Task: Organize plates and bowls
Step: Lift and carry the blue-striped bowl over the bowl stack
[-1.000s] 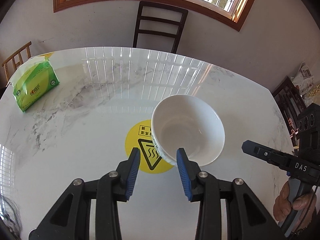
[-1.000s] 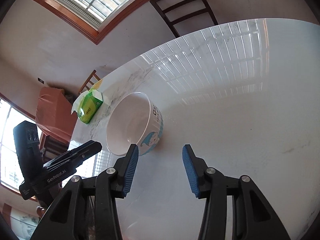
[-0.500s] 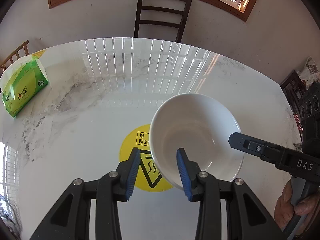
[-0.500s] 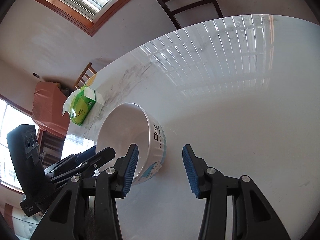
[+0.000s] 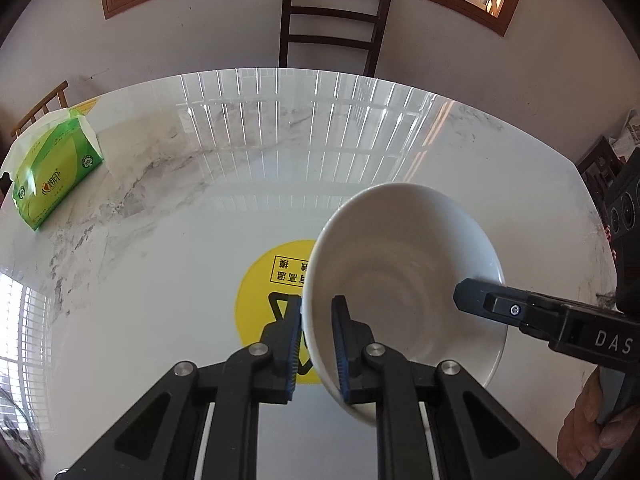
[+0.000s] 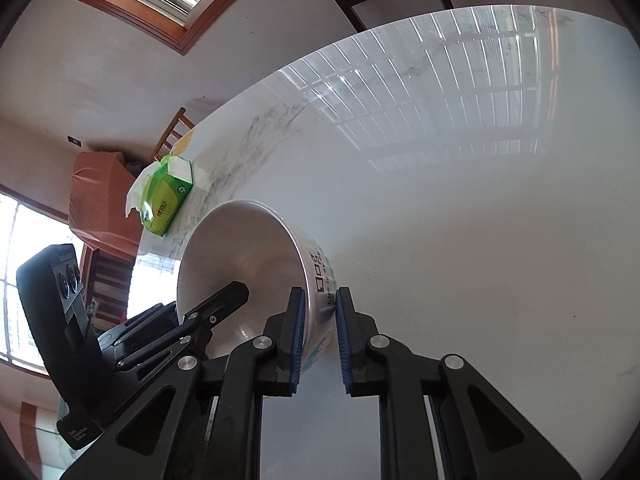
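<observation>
A white bowl (image 5: pixel 404 264) with blue print on its outer wall (image 6: pixel 240 256) sits on the marble table (image 5: pixel 160 240), partly over a yellow round sticker (image 5: pixel 264 280). My left gripper (image 5: pixel 317 312) straddles the bowl's near-left rim, one pad inside and one outside; its jaws are closing and the pads press on the wall. My right gripper (image 6: pixel 318 304) holds the opposite rim the same way, jaws closing onto the printed wall. In the left wrist view one black finger (image 5: pixel 480 304) of the right gripper reaches into the bowl. A hand (image 5: pixel 592 432) holds its handle.
A green tissue pack (image 5: pixel 52 176) lies near the table's far left edge (image 6: pixel 166 200). A dark wooden chair (image 5: pixel 332 24) stands behind the table under the window. The glossy tabletop stretches bare beyond the bowl.
Both grippers came down and forward onto the bowl's rim. Their jaws went from wide apart to narrow, each now clamping the bowl wall.
</observation>
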`<state>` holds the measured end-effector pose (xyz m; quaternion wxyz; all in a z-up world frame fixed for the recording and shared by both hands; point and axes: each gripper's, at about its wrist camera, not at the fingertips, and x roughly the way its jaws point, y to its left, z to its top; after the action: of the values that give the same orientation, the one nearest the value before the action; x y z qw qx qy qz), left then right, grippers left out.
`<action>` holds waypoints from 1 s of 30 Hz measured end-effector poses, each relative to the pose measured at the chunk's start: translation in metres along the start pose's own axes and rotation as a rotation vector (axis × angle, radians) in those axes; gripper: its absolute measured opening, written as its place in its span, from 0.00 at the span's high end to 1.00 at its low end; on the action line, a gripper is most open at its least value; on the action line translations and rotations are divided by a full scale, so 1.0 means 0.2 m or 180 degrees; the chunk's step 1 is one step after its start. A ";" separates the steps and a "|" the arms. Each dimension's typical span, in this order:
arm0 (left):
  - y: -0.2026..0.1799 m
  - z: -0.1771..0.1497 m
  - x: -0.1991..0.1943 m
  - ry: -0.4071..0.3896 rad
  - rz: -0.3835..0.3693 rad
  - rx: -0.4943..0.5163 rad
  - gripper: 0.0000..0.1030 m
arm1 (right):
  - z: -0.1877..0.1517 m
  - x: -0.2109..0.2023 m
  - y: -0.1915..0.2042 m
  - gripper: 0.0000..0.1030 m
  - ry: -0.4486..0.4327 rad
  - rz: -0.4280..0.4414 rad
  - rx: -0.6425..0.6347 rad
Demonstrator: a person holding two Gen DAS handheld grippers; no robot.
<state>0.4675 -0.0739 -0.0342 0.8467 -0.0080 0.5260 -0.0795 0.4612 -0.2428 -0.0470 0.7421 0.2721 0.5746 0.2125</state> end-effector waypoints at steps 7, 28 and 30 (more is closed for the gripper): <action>-0.04 -0.11 -0.24 -0.0114 0.0010 0.0053 0.85 | -0.12 -0.19 0.10 0.86 -0.0057 0.0081 0.0004; -0.20 -0.75 -0.98 -0.0277 -0.0247 0.0153 0.83 | -0.86 -0.70 0.35 0.85 -0.0078 0.0181 -0.0291; -0.21 -0.81 -0.98 -0.0247 -0.0257 0.0148 0.83 | -0.91 -0.71 0.35 0.85 -0.0059 0.0153 -0.0298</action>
<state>0.2314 -0.0754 0.0723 0.8625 -0.0127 0.4901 -0.1254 0.2488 -0.2500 0.0673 0.7539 0.2528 0.5504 0.2544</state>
